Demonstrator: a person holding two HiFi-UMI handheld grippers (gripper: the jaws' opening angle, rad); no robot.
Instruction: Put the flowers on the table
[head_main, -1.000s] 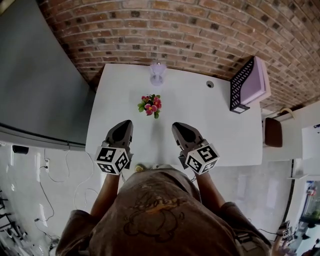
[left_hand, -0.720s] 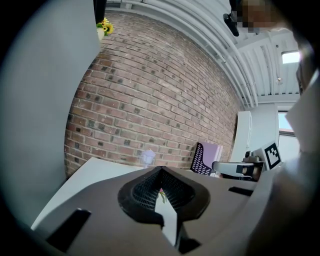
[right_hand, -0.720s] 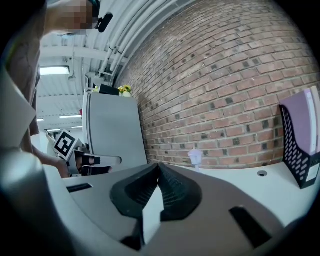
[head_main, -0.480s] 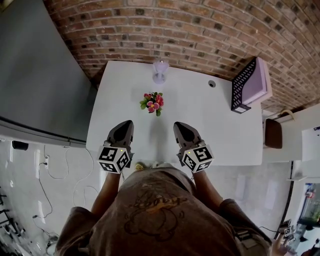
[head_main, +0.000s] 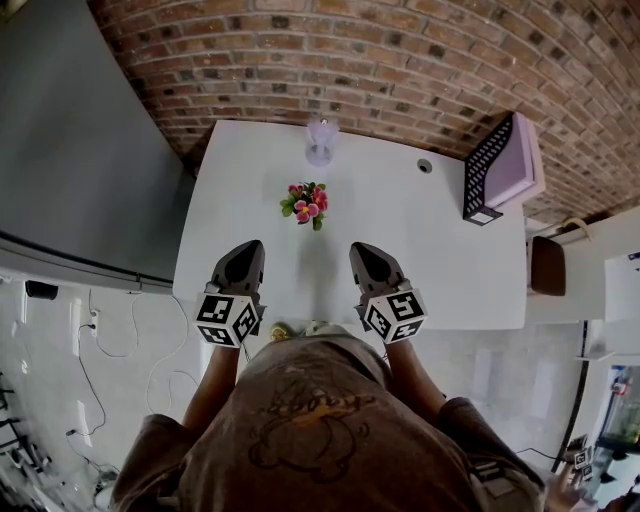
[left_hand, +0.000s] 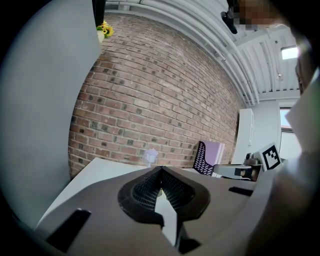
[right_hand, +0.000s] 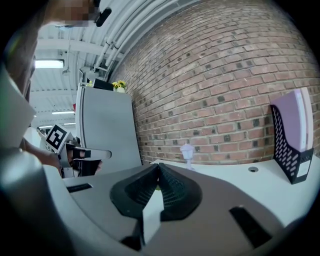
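A small bunch of pink and red flowers (head_main: 305, 205) with green leaves lies on the white table (head_main: 430, 250), at its middle. My left gripper (head_main: 248, 248) and right gripper (head_main: 361, 250) hover side by side over the table's near edge, short of the flowers. Both have their jaws shut with nothing between them. In the left gripper view the tips (left_hand: 160, 169) meet; in the right gripper view the tips (right_hand: 158, 165) meet too. The flowers are hidden behind the jaws in both gripper views.
A pale lilac vase (head_main: 320, 141) stands at the table's far edge by the brick wall (head_main: 380, 60). A black and lilac file holder (head_main: 497, 168) sits at the far right. A grey cabinet (head_main: 70, 140) flanks the table's left.
The head view has shifted slightly, so the table and flowers sit a little higher and to the right. Both grippers keep almost the same place, jaws shut.
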